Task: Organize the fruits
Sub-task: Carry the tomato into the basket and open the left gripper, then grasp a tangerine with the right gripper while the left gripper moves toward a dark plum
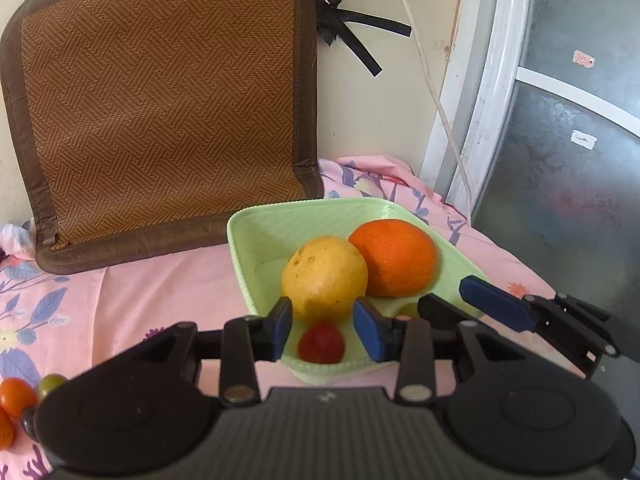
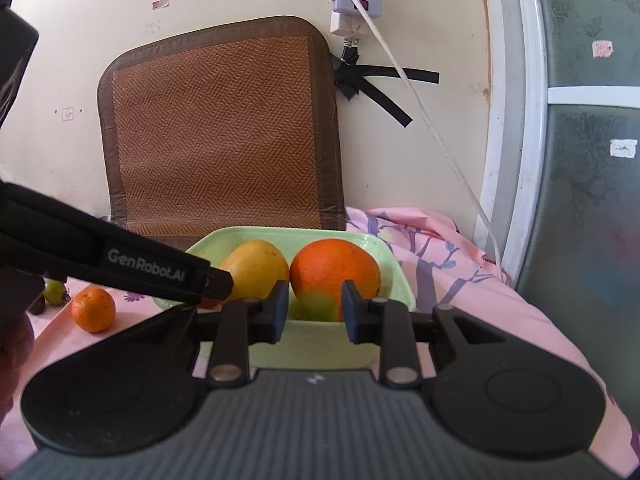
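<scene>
- Left wrist view, nearest: the left hand-held gripper (image 1: 323,330) hangs over the near corner of the green tray (image 1: 256,227), its jaws a narrow gap apart and gripping nothing. A small red tomato (image 1: 322,343) lies in the tray just below that gap; only this view shows it whole.
- Only this view shows, at its near left edge, small orange tomatoes (image 1: 15,396) and a green one (image 1: 51,384) on the pink floral cloth (image 1: 160,280).
- Right wrist view, nearest: the right hand-held gripper (image 2: 314,310) has jaws set narrow and empty, above the tray's (image 2: 396,280) near rim.
- The left tool crosses this view from the left, with "GenRobot.AI" printed on its side (image 2: 146,266).
- Only this view shows a mandarin (image 2: 93,309) lying on the cloth left of the tray.
- Inside the tray, a yellow mango (image 1: 324,276) and a large orange (image 1: 394,258) lie touching, mango on the left.
- Farther: a woven brown mat (image 1: 160,92) leans on the wall.
- Farthest, in the right view: a white power strip (image 2: 352,4) with a red switch, cables, black tape.
</scene>
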A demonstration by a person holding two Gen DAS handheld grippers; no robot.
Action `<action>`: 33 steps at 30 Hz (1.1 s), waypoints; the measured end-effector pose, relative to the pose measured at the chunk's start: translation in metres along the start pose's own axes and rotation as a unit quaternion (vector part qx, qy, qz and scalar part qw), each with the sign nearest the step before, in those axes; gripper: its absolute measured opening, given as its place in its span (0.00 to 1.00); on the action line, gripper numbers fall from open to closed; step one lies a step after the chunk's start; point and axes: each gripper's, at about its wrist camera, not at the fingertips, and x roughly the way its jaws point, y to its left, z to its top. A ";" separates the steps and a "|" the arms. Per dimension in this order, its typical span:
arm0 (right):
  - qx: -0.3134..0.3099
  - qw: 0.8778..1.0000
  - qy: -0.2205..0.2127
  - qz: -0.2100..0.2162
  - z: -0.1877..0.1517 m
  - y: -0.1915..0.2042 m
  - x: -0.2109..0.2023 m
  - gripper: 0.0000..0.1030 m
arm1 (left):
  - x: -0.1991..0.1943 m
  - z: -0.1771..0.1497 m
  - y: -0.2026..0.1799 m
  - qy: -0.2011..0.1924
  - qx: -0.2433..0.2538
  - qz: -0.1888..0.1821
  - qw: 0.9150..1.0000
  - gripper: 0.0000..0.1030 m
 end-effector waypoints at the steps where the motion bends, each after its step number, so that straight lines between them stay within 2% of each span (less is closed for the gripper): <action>1: 0.000 1.000 -0.002 0.000 0.000 0.000 0.000 0.39 | -0.001 -0.001 -0.001 -0.001 0.003 0.002 1.000 0.36; 2: 0.001 1.000 -0.004 -0.003 0.000 0.000 -0.001 0.46 | -0.003 -0.001 -0.002 -0.004 0.003 0.006 1.000 0.36; 7: 0.000 1.000 -0.027 0.003 -0.002 0.001 -0.009 0.45 | -0.027 -0.006 0.002 -0.025 -0.006 0.006 1.000 0.37; 11: 0.005 0.999 -0.047 -0.006 -0.004 0.000 -0.015 0.45 | -0.063 -0.031 0.014 -0.041 0.007 0.030 0.999 0.37; 14: 0.010 0.998 -0.055 -0.009 -0.004 -0.002 -0.018 0.45 | -0.089 -0.058 0.036 -0.036 0.002 0.049 0.998 0.37; 19: 0.018 0.999 -0.040 0.009 -0.004 0.003 -0.023 0.43 | -0.131 -0.098 0.099 -0.021 -0.045 0.118 0.992 0.37; 23: -0.002 0.998 -0.020 0.062 -0.003 0.029 -0.032 0.39 | -0.156 -0.112 0.150 -0.023 -0.086 0.177 0.980 0.37; 25: -0.017 0.995 -0.009 0.101 -0.003 0.050 -0.037 0.39 | -0.162 -0.115 0.165 -0.026 -0.094 0.189 0.977 0.37; 29: -0.053 0.982 0.018 0.182 0.001 0.100 -0.036 0.39 | -0.159 -0.110 0.187 -0.028 -0.102 0.175 0.979 0.37; 33: -0.115 0.964 0.031 0.239 0.007 0.155 -0.026 0.39 | -0.156 -0.101 0.207 -0.044 -0.147 0.123 0.980 0.37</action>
